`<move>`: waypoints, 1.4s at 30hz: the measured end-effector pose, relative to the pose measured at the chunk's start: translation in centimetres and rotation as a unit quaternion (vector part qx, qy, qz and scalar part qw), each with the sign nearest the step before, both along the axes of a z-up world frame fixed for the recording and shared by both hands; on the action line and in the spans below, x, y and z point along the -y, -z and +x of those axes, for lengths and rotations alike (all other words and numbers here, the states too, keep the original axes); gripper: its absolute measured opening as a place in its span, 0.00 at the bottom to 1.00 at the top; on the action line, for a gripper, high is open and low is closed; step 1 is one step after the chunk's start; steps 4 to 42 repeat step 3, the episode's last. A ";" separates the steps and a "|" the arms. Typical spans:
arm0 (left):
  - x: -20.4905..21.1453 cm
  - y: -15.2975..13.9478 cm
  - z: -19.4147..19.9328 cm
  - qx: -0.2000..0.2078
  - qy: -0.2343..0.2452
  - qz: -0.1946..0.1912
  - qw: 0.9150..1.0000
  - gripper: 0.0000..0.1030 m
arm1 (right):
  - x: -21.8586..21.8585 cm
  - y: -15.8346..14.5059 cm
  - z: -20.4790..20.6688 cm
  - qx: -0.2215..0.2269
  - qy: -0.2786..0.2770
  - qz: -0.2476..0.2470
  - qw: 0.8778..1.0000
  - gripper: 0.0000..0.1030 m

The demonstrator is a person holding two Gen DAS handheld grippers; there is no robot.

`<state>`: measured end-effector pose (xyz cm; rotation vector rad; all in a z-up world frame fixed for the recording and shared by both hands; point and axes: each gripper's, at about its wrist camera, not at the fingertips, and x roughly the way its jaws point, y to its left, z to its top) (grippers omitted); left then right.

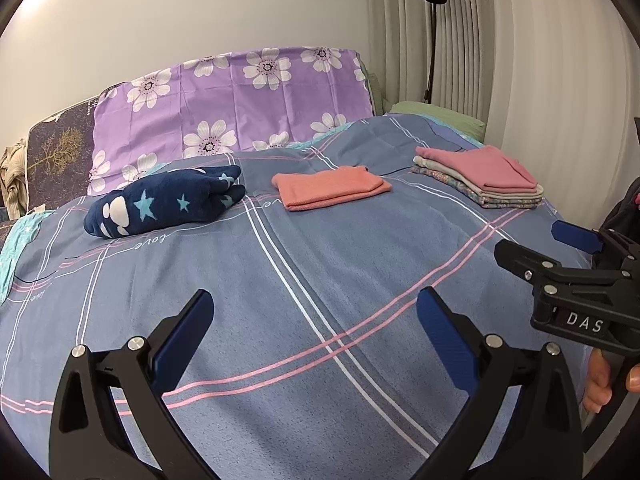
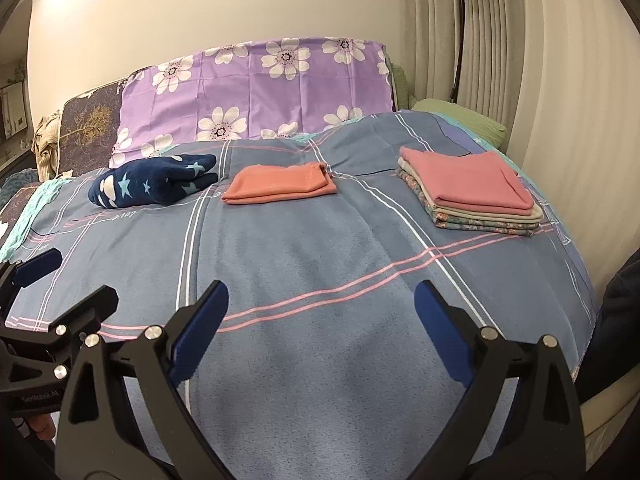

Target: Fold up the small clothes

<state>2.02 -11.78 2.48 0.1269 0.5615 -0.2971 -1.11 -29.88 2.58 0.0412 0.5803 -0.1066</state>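
Note:
A folded salmon garment (image 1: 332,188) (image 2: 280,184) lies flat on the blue plaid bedspread (image 1: 320,300) (image 2: 320,280), at the middle far side. A stack of several folded clothes with a pink one on top (image 1: 480,178) (image 2: 468,188) lies at the far right. A navy star-patterned garment (image 1: 168,202) (image 2: 156,184) lies bundled at the far left. My left gripper (image 1: 316,316) is open and empty above the near bedspread. My right gripper (image 2: 320,312) is open and empty beside it; it also shows at the right edge of the left wrist view (image 1: 540,244).
A purple flowered pillow (image 1: 240,100) (image 2: 260,88) and a dark patterned one (image 1: 60,148) lean on the wall behind. A green pillow (image 1: 440,118) and a black floor lamp (image 1: 432,32) stand at the back right by the curtain. Teal cloth (image 1: 20,248) lies at the left edge.

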 end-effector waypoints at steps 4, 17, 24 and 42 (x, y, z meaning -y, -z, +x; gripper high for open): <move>0.1 0.2 0.0 -0.001 0.002 0.002 1.000 0.99 | -0.2 0.1 0.0 -0.001 -0.002 -0.002 1.000 0.93; 0.1 0.2 0.0 -0.001 0.002 0.002 1.000 0.99 | -0.2 0.1 0.0 -0.001 -0.002 -0.002 1.000 0.93; 0.1 0.2 0.0 -0.001 0.002 0.002 1.000 0.99 | -0.2 0.1 0.0 -0.001 -0.002 -0.002 1.000 0.93; 0.1 0.2 0.0 -0.001 0.002 0.002 1.000 0.99 | -0.2 0.1 0.0 -0.001 -0.002 -0.002 1.000 0.93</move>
